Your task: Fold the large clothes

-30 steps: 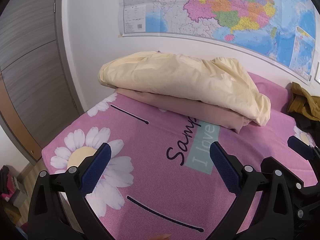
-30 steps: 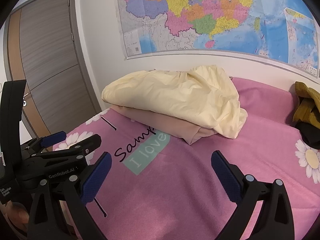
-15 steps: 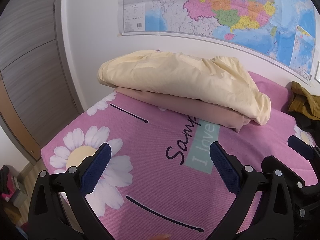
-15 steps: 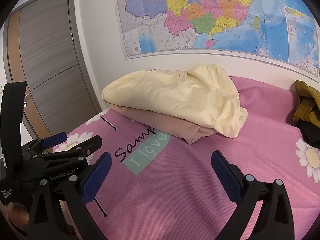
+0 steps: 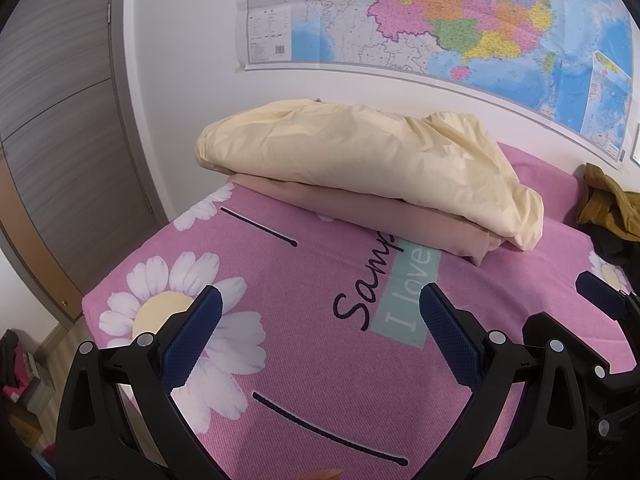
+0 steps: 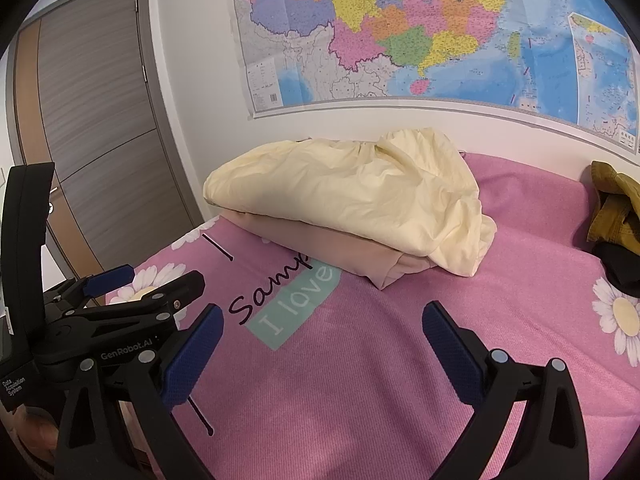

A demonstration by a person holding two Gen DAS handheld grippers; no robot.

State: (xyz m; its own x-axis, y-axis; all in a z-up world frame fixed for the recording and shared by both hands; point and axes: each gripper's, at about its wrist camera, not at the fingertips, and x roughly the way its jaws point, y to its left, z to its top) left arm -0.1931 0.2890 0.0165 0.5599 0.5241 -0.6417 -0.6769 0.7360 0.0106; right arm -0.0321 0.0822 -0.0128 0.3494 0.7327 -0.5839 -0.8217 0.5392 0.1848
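left black gripper with blue pads (image 5: 320,328) wide open, empty; right black gripper with blue pads (image 6: 322,340) likewise. folded pale-yellow cloth (image 5: 360,160) atop folded beige cloth (image 5: 360,210), far end of pink daisy-print bed cover (image 5: 320,360).

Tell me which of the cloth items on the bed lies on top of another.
The pale yellow cloth: it rests on the folded beige cloth, while the mustard garment sits apart at the far right.

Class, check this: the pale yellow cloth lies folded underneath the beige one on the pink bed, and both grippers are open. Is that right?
Not quite. The pale yellow cloth lies on top of the beige one, as the right wrist view shows. The pink bed and both open grippers are right.
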